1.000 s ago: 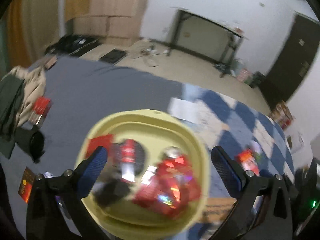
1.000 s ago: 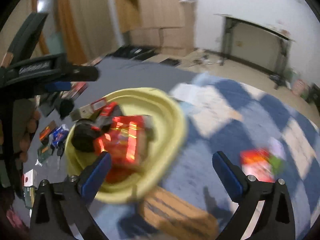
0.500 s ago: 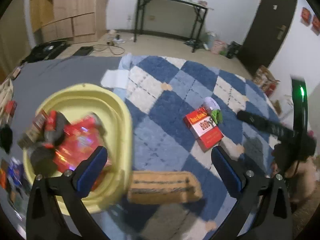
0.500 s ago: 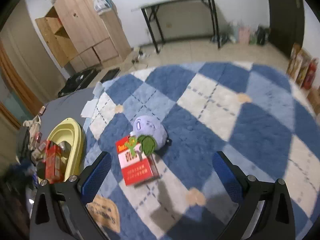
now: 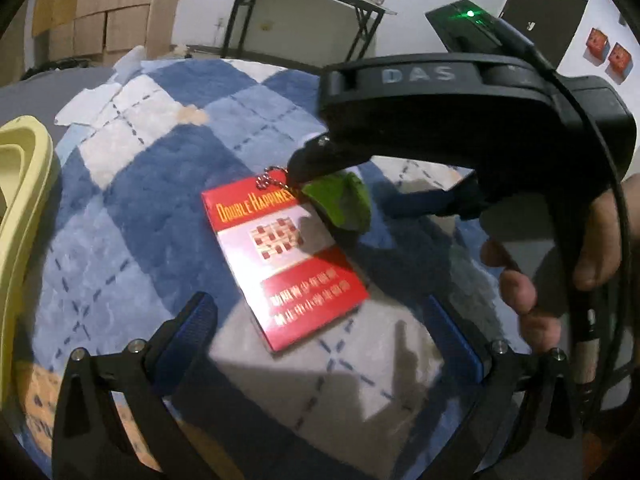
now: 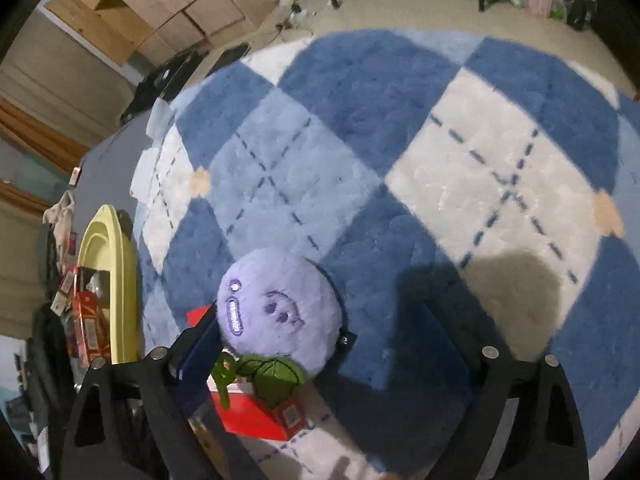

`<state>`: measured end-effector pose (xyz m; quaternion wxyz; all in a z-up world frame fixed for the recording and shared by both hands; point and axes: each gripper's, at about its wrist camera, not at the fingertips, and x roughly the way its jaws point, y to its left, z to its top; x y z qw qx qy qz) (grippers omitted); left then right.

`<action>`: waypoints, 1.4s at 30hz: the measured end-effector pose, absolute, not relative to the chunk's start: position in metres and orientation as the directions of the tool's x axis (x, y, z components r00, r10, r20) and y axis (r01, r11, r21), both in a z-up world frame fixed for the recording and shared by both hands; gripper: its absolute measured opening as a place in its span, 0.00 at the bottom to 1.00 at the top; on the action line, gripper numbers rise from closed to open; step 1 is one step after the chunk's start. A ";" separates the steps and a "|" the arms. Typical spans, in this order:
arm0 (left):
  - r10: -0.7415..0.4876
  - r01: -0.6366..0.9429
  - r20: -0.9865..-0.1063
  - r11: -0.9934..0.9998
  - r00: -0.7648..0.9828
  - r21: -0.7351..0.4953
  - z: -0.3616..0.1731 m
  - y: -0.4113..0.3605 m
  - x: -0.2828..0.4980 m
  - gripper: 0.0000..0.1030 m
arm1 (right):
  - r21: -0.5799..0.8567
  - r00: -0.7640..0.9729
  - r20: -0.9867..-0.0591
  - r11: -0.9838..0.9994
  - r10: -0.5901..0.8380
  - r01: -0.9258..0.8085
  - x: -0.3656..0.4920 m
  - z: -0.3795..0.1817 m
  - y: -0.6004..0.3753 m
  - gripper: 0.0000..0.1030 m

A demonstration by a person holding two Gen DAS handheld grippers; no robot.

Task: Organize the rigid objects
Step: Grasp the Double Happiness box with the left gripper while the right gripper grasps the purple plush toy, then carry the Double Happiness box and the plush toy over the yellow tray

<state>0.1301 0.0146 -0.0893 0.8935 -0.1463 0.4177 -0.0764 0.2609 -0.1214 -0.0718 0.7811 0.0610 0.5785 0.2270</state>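
In the left wrist view, your left gripper (image 5: 320, 336), jaws spread and empty, has swung from the yellow basin (image 5: 24, 216) to above the red box (image 5: 284, 260); in the right wrist view, your right gripper (image 6: 320, 344), jaws just narrowing yet still released, straddles the purple plush toy (image 6: 280, 312) lying on that box, so clear it first.

Both wrist views angled steeply down, close over the rug (image 5: 132, 216); sharing the red box (image 5: 284, 256), green leaf (image 6: 276, 376)

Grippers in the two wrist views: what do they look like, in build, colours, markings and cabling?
Both are black frames with silver screws and blue finger pads. The left gripper fills its own view's lower edge. The right gripper shows there from the side: a curved black body lettered DAS, a box with a green light, and a black cable. No sleeve is visible.
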 end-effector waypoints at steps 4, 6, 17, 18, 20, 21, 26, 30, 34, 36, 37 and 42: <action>-0.256 0.052 -0.719 0.955 0.646 -0.293 -0.089 0.010 0.143 1.00 | 0.381 0.220 -0.861 0.868 0.459 -0.319 0.272 -0.074 -0.123 0.93; -0.279 0.080 -0.725 0.952 0.630 -0.296 -0.091 0.008 0.149 1.00 | 0.368 0.226 -0.861 0.865 0.456 -0.341 0.270 -0.074 -0.124 0.90; -0.185 0.009 -0.773 0.974 0.607 -0.226 -0.095 0.050 0.147 0.94 | 0.359 0.289 -0.829 0.852 0.479 -0.382 0.243 -0.059 -0.155 0.66; -0.193 0.004 -0.770 0.971 0.608 -0.240 -0.096 0.055 0.145 0.94 | 0.342 0.318 -0.827 0.863 0.464 -0.372 0.241 -0.057 -0.162 0.67; -0.201 0.016 -0.765 0.970 0.612 -0.242 -0.097 0.057 0.144 0.94 | 0.343 0.339 -0.822 0.872 0.459 -0.348 0.237 -0.057 -0.174 0.68; -0.193 0.019 -0.765 0.973 0.614 -0.230 -0.097 0.056 0.146 0.94 | 0.359 0.338 -0.815 0.868 0.471 -0.343 0.235 -0.058 -0.177 0.70; -0.176 -0.013 -0.768 0.972 0.615 -0.233 -0.100 0.053 0.164 0.94 | 0.345 0.335 -0.813 0.858 0.476 -0.381 0.226 -0.066 -0.162 0.71; -0.147 -0.055 -0.768 0.971 0.623 -0.231 -0.099 0.057 0.169 0.76 | 0.243 0.386 -0.825 0.876 0.412 -0.416 0.225 -0.068 -0.143 0.63; -0.147 -0.099 -0.774 0.960 0.616 -0.261 -0.096 0.064 0.169 0.58 | 0.256 0.427 -0.801 0.885 0.419 -0.388 0.223 -0.068 -0.138 0.29; -0.120 -0.121 -0.784 0.963 0.609 -0.241 -0.090 0.066 0.166 0.58 | 0.233 0.456 -0.794 0.895 0.401 -0.381 0.214 -0.067 -0.135 0.27; -0.100 -0.133 -0.785 0.965 0.612 -0.226 -0.083 0.068 0.162 0.58 | 0.226 0.473 -0.787 0.898 0.397 -0.378 0.209 -0.064 -0.133 0.27; -0.011 -0.146 -0.755 0.979 0.656 -0.141 -0.034 0.079 0.143 0.58 | 0.174 0.574 -0.729 0.912 0.373 -0.371 0.166 -0.033 -0.141 0.26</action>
